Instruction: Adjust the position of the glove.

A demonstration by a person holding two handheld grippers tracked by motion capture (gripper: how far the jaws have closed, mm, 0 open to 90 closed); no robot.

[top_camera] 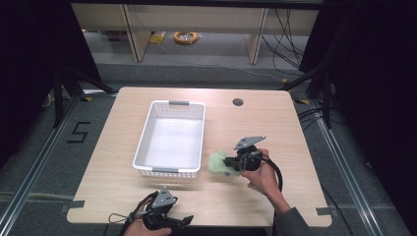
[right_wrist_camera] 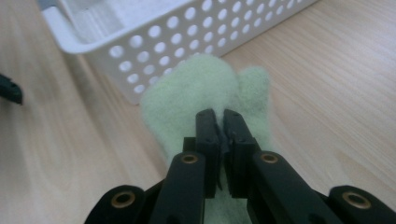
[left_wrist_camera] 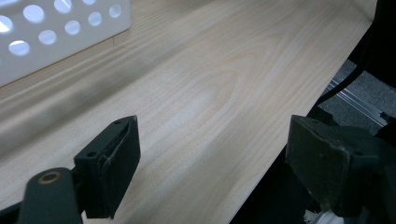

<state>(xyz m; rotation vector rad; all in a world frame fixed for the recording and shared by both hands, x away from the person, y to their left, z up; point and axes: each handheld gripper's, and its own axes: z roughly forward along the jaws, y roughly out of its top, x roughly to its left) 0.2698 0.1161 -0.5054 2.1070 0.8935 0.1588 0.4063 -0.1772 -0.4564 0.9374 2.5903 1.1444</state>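
Observation:
A pale green fuzzy mitten (top_camera: 216, 162) lies just right of the white perforated basket (top_camera: 147, 129). My right gripper (top_camera: 230, 162) is shut on the mitten's near end. The right gripper view has the mitten (right_wrist_camera: 205, 88) spreading out beyond the closed jaws of that gripper (right_wrist_camera: 219, 116), close to the basket's side wall (right_wrist_camera: 196, 37). My left gripper (top_camera: 186, 220) rests at the table's front edge, open, with nothing between its jaws. From the left gripper view, its fingers (left_wrist_camera: 114, 161) stand wide apart over bare wood, the basket's corner (left_wrist_camera: 51, 32) at upper left.
The wooden table (top_camera: 275, 123) has a round cable hole (top_camera: 238, 102) at the back right. Beyond the table stand cabinets and cables on the floor. Dark curtains flank both sides.

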